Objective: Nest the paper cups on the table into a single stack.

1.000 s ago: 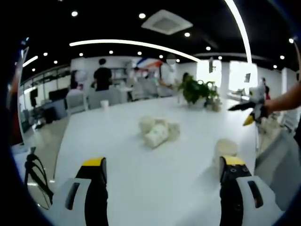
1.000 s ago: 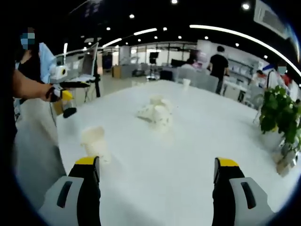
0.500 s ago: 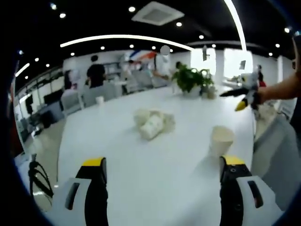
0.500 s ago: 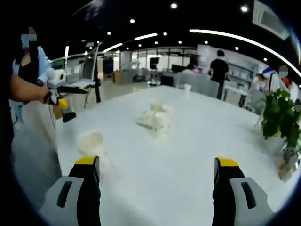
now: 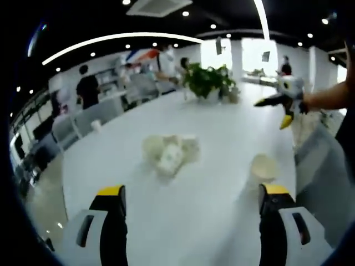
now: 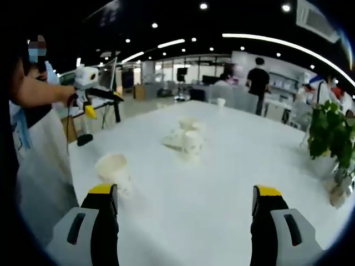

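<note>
Both tools, left (image 5: 191, 202) and right (image 6: 186, 199), are held with jaws spread and nothing between them. White paper cups are clustered (image 5: 169, 154) mid-frame on the white tabletop (image 5: 222, 127); a single upright white paper cup (image 6: 112, 169) is seen lower left, near the left jaw.

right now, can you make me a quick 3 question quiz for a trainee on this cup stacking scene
1. True or false: the lone paper cup stands upright, apart from the cluster of cups.
2. Multiple choice: the left gripper and the right gripper are A) both open with nothing between the jaws, B) both shut on cups, C) one open, one shut.
3. Fill in: the potted plant stands on the white ____.

Key
1. True.
2. A.
3. table.
</note>
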